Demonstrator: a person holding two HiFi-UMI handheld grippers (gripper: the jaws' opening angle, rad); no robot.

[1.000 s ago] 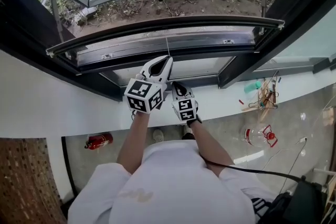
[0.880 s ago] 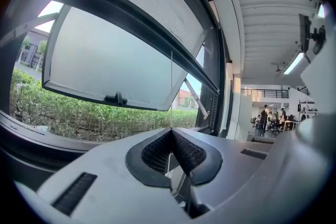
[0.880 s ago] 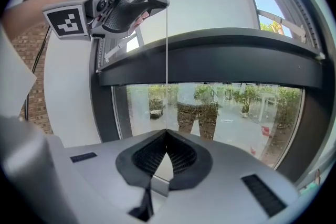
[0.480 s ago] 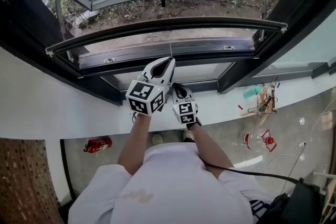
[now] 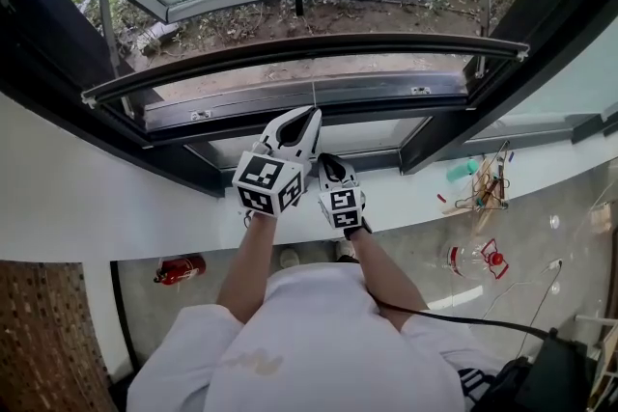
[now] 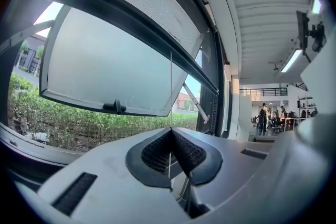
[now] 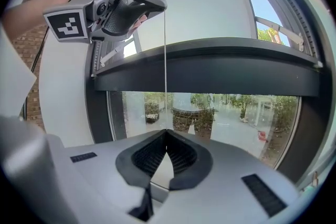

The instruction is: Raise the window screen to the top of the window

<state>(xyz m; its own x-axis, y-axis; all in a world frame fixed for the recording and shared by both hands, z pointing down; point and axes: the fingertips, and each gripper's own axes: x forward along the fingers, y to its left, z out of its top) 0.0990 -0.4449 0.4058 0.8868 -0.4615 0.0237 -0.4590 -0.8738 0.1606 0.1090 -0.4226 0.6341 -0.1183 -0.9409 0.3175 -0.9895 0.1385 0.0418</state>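
Both tools are clamped on the thin pale pull cord (image 5: 314,95) of the window screen. The left tool (image 5: 311,112) pinches it at the centre of the head view. The right tool (image 5: 326,157) pinches the same cord just beside it, toward 5 o'clock. In the right gripper view the cord (image 7: 165,60) runs straight from the closed right tool (image 7: 166,132) toward 12 o'clock into the closed left tool (image 7: 163,6).

From the left tool (image 6: 170,131) the cord (image 6: 170,92) climbs toward 12 o'clock to the dark bottom bar of the screen (image 6: 128,22). Grey screen mesh (image 6: 152,0) is stretched above that bar. The bar hangs partway down the opening, so the screen looks far from the top.

**What could go wrong**
- The cord is very fine and could slide through the ribbed pads if the grip eases while hands change over.
- If the screen is sprung, which I cannot tell, letting go with both tools could send the bar up hard.
- One cord at mid-bar may let the bar tilt and bind in its side tracks.

**Hard to make out**
- The top of the window is cut off in every view, so the remaining travel is unclear.
- The cord's fixing on the bar is too small to read.
- Any cord below the right tool is hidden.
- The mesh barely shows in the head view.
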